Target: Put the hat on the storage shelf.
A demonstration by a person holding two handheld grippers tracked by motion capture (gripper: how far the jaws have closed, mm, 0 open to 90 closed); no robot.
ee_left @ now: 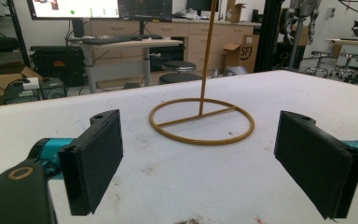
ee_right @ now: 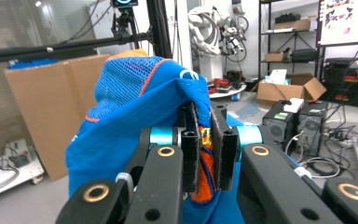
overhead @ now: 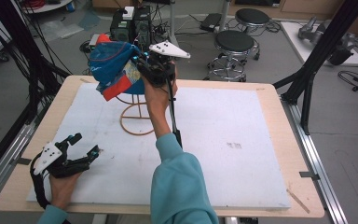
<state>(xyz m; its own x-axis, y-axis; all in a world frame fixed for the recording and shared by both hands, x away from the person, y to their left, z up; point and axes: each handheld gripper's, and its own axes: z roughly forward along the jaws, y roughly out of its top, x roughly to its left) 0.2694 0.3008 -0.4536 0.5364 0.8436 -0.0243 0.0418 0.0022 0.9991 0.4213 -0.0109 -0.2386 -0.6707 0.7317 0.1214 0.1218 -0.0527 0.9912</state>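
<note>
Jaws of the right gripper [ee_right: 204, 154] are pinched tight on the blue and orange cloth cap [overhead: 114, 67], held up high over the thin gold wire stand [overhead: 135, 119] at the back of the white table [overhead: 242, 163]. Near the front corner, the left gripper [ee_left: 200, 168] sits wide open, holding nothing.

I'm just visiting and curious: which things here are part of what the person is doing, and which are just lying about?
Part of the job:
- blue cap, pinched in the right gripper
- wire stand on the table
- left gripper, open and idle

Just lying about:
- stools
- computer boxes on the floor
</note>
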